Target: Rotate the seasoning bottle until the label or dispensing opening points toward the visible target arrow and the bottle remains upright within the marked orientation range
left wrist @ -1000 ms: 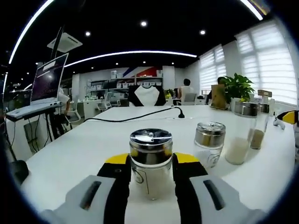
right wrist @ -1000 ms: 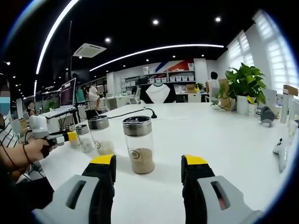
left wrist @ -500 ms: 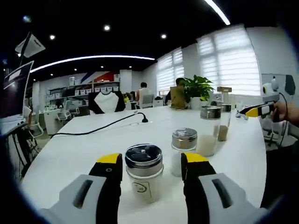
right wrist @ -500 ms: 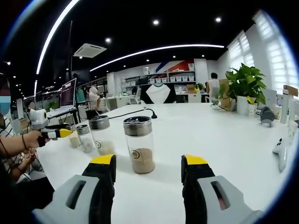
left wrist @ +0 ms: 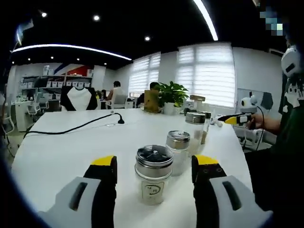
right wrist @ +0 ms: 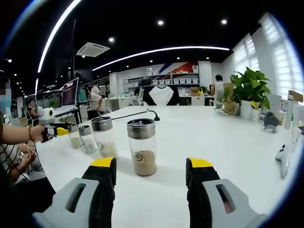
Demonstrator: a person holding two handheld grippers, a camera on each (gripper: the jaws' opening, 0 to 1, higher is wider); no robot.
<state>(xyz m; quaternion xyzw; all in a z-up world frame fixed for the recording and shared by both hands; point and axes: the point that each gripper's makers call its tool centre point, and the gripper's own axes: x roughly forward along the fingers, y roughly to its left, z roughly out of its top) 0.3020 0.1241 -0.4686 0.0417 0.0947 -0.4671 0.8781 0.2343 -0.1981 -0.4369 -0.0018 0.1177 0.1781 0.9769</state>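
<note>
Seasoning bottle (left wrist: 153, 174) upright between spread left gripper (left wrist: 154, 167) jaws, untouched.

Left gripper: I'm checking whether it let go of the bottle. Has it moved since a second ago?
Yes. The left gripper has opened and pulled back; its jaws, then clamped on the nearest bottle, now stand apart from it.

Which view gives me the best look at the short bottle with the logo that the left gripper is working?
Left gripper view: the short bottle stands upright between the open jaws, logo facing the camera. In the right gripper view it is small and distant, beside the left gripper.
</note>
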